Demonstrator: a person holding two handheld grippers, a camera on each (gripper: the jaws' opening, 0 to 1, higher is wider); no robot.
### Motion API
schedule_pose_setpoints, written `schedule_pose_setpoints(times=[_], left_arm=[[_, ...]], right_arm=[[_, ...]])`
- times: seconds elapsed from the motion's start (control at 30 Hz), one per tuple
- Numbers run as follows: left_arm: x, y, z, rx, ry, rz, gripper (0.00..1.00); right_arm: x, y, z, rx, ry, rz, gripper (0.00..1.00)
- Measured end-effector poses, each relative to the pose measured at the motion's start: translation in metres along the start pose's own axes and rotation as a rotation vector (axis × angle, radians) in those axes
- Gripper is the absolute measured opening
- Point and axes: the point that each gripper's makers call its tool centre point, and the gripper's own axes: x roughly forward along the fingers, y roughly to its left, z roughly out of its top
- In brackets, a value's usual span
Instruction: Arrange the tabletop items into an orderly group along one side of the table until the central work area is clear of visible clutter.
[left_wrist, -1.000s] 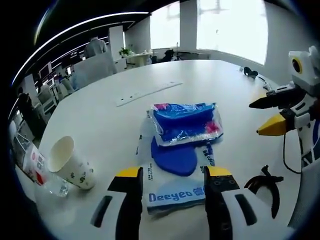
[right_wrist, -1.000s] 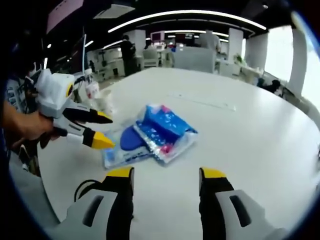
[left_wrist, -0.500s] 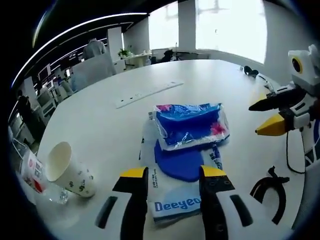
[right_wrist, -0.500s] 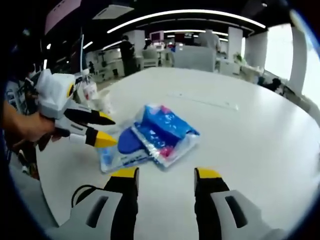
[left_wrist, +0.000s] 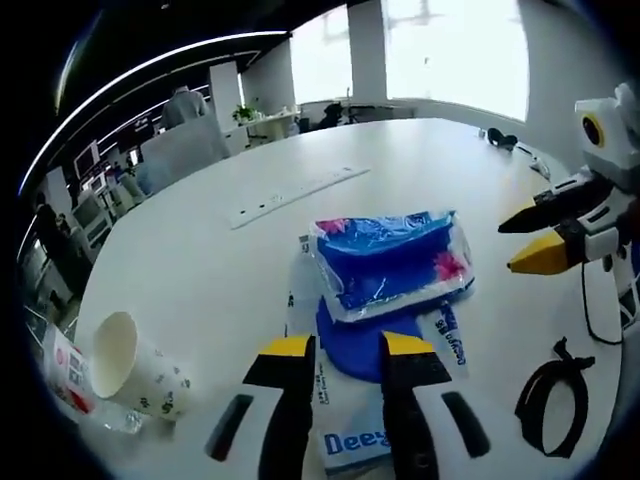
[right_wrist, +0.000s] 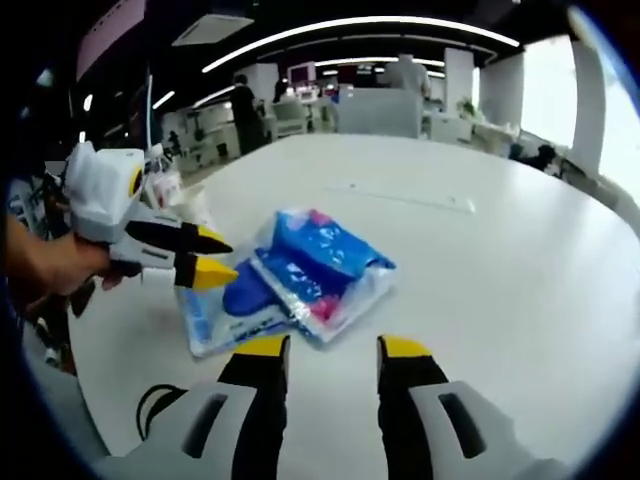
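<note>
Near the table's (left_wrist: 200, 250) front edge, the left gripper (left_wrist: 347, 350) hovers over the tissue pack (left_wrist: 385, 445), jaws nearly closed with a narrow gap and nothing between them. On the pack's far end lies a blue plastic bag (left_wrist: 392, 265). The right gripper (right_wrist: 333, 351), likewise slightly parted and empty, sits just short of the same bag, beside a black cable loop (left_wrist: 545, 400). A tipped paper cup (left_wrist: 135, 362) rests toward the left edge. Beyond the bag, the tabletop stretches bare to its far rim.
</note>
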Motion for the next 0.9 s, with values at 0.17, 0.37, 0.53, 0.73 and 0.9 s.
schedule_pose_setpoints(times=[0.17, 0.37, 0.53, 0.73, 0.9], left_arm=[[0.008, 0.004, 0.006, 0.01, -0.008, 0.003, 0.19], [0.013, 0.007, 0.007, 0.003, -0.006, 0.014, 0.17], [0.016, 0.01, 0.009, -0.003, -0.01, 0.017, 0.14], [0.021, 0.012, 0.011, -0.004, -0.009, 0.014, 0.1], [0.024, 0.012, 0.013, -0.005, -0.013, 0.011, 0.1]], right_arm=[[0.005, -0.003, 0.001, 0.022, -0.003, -0.011, 0.27], [0.013, -0.004, -0.001, 0.067, -0.004, -0.02, 0.24], [0.017, -0.004, 0.0, 0.078, -0.005, -0.021, 0.19], [0.023, -0.008, 0.0, 0.102, 0.001, -0.024, 0.15], [0.027, -0.007, 0.0, 0.135, -0.004, -0.021, 0.14]])
